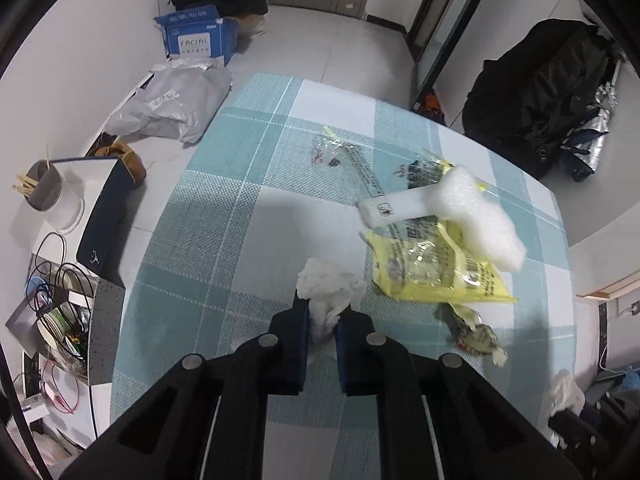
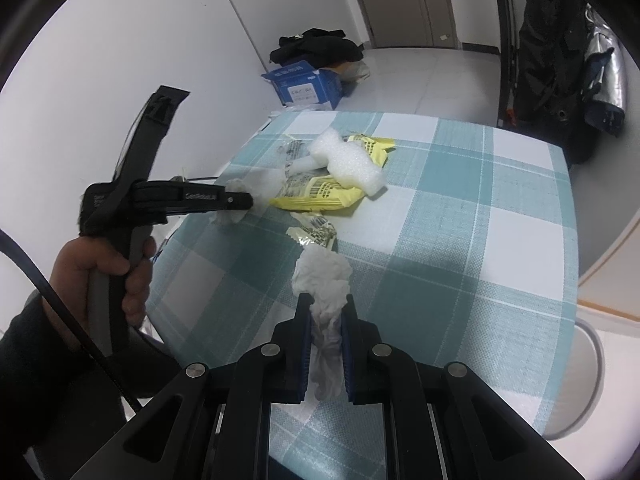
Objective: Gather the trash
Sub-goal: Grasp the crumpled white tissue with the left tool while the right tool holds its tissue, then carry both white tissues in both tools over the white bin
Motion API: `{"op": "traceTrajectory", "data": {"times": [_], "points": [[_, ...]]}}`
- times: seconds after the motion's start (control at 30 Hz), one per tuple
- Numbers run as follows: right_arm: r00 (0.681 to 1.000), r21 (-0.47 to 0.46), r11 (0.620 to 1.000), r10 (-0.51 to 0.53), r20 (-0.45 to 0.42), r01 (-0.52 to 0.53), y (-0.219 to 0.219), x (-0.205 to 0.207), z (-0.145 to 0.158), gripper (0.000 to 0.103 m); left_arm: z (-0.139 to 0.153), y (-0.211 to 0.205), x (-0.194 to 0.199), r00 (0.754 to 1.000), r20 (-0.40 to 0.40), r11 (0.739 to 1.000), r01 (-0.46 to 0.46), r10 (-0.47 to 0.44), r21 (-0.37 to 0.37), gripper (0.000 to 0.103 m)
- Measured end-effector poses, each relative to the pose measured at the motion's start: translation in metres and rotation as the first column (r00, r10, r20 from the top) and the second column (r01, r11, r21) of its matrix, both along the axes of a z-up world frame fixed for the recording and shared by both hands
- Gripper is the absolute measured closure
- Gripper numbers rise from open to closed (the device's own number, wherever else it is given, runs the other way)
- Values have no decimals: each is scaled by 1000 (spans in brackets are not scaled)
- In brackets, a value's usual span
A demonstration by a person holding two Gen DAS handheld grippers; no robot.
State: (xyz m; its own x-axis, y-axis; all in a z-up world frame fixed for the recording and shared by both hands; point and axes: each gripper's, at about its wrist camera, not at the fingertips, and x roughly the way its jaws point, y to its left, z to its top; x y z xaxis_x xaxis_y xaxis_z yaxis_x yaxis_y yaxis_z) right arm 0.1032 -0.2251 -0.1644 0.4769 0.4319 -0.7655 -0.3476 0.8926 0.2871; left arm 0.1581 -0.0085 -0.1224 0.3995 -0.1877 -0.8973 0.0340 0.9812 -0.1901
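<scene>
My left gripper (image 1: 322,320) is shut on a crumpled white tissue (image 1: 328,292) above the checked tablecloth (image 1: 224,216). It also shows in the right wrist view (image 2: 236,204), held side-on over the table's left edge. My right gripper (image 2: 325,312) is shut on another crumpled white tissue (image 2: 322,280). On the table lie a yellow plastic bag (image 1: 432,268), a white foam piece (image 1: 472,212), a clear printed wrapper (image 1: 340,152) and a small crumpled green-grey wrapper (image 1: 472,332). The same bag (image 2: 328,196), foam (image 2: 348,160) and small wrapper (image 2: 316,234) show in the right wrist view.
Left of the table stand a dark box (image 1: 104,220), a cup of sticks (image 1: 44,190), cables and clutter (image 1: 56,320). On the floor are a grey plastic bag (image 1: 176,104), a blue carton (image 1: 200,36) and black clothing (image 1: 540,100). A round white stool (image 2: 584,376) is at right.
</scene>
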Motion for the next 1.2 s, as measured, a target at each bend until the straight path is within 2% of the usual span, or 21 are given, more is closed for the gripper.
{"op": "traceTrajectory", "data": {"times": [0.33, 0.47, 0.6, 0.87, 1.03, 1.2], "points": [[999, 9, 999, -33, 37, 33, -1, -11, 9, 91, 20, 5, -24, 998, 58, 998, 31, -29, -48, 95], [997, 5, 999, -42, 60, 42, -1, -18, 15, 91, 37, 8, -35, 995, 102, 996, 32, -23, -84, 95], [994, 8, 999, -52, 92, 52, -3, -27, 27, 91, 58, 4, -45, 987, 159, 995, 48, -33, -89, 95], [977, 46, 995, -99, 189, 92, -23, -42, 69, 91, 98, -20, -62, 961, 261, 989, 117, -89, -91, 96], [960, 92, 988, -144, 241, 126, -47, -48, 99, 91, 119, -41, -70, 945, 301, 980, 165, -127, -107, 95], [939, 95, 983, -177, 294, 155, -71, -54, 124, 91, 138, -69, -75, 923, 341, 968, 227, -178, -107, 95]]}}
